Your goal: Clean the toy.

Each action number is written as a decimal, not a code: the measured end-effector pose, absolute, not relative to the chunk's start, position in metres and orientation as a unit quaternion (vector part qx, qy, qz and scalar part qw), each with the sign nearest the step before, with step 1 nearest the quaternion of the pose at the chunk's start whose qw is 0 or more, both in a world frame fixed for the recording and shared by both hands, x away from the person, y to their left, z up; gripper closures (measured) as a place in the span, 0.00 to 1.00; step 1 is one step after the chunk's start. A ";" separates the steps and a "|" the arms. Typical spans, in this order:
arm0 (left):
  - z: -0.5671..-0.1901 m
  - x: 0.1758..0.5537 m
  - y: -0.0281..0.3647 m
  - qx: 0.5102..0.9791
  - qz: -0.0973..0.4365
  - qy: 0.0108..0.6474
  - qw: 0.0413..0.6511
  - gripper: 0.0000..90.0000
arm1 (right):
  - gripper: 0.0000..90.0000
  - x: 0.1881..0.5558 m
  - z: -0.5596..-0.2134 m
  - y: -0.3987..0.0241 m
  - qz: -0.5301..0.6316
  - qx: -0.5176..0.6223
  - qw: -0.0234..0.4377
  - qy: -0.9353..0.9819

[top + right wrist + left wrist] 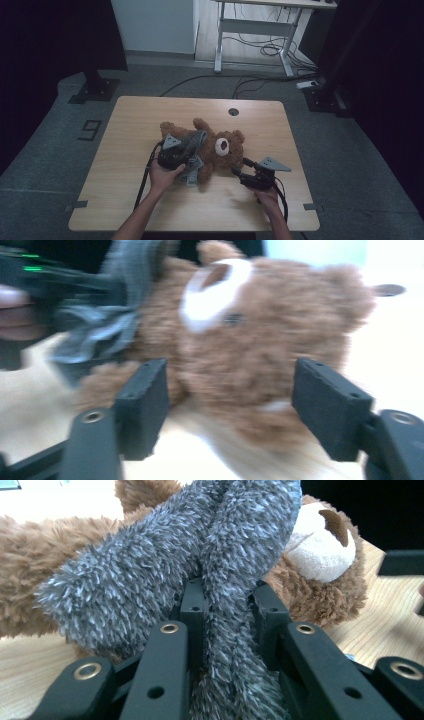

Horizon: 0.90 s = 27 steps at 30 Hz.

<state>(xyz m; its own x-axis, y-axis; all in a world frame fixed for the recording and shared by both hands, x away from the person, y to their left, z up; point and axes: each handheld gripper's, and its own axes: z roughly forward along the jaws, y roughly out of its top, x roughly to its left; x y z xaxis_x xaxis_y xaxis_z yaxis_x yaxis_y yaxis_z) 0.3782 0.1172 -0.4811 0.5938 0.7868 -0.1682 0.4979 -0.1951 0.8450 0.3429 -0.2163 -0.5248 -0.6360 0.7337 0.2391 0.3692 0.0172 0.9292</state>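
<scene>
A brown teddy bear [225, 150] lies on its back in the middle of the wooden table [135, 125], head toward the right. A fuzzy grey scarf [194, 142] is draped over its body. My left gripper [190, 156] is shut on a fold of that scarf [225, 545], which is pinched between the jaws of the left gripper [225, 605]. The bear's white muzzle [320, 550] shows just behind. My right gripper [238, 168] stands open by the bear's head. In the right gripper view, the blurred bear [260, 335] fills the space beyond the jaws of the right gripper [230, 390], which do not press on it.
A round cable hole [233, 111] sits near the table's far edge. Beyond the table stand a white desk frame [255, 30] and floor cables [260, 80]. Dark stands flank the table. The other hand and its gripper [35, 285] show at the left of the right gripper view.
</scene>
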 end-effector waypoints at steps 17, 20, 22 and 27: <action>-0.484 0.374 0.120 0.756 0.147 0.427 0.474 0.80 | 0.65 0.372 -0.551 -0.213 0.505 0.430 0.125 0.738; -0.484 0.373 0.120 0.755 0.146 0.428 0.475 0.80 | 0.75 0.372 -0.551 -0.215 0.507 0.440 0.118 0.732; -0.482 0.370 0.118 0.755 0.148 0.428 0.474 0.80 | 0.80 0.371 -0.551 -0.215 0.506 0.440 0.119 0.732; -0.469 0.357 0.110 0.758 0.154 0.409 0.485 0.80 | 0.85 0.370 -0.548 -0.214 0.502 0.442 0.120 0.734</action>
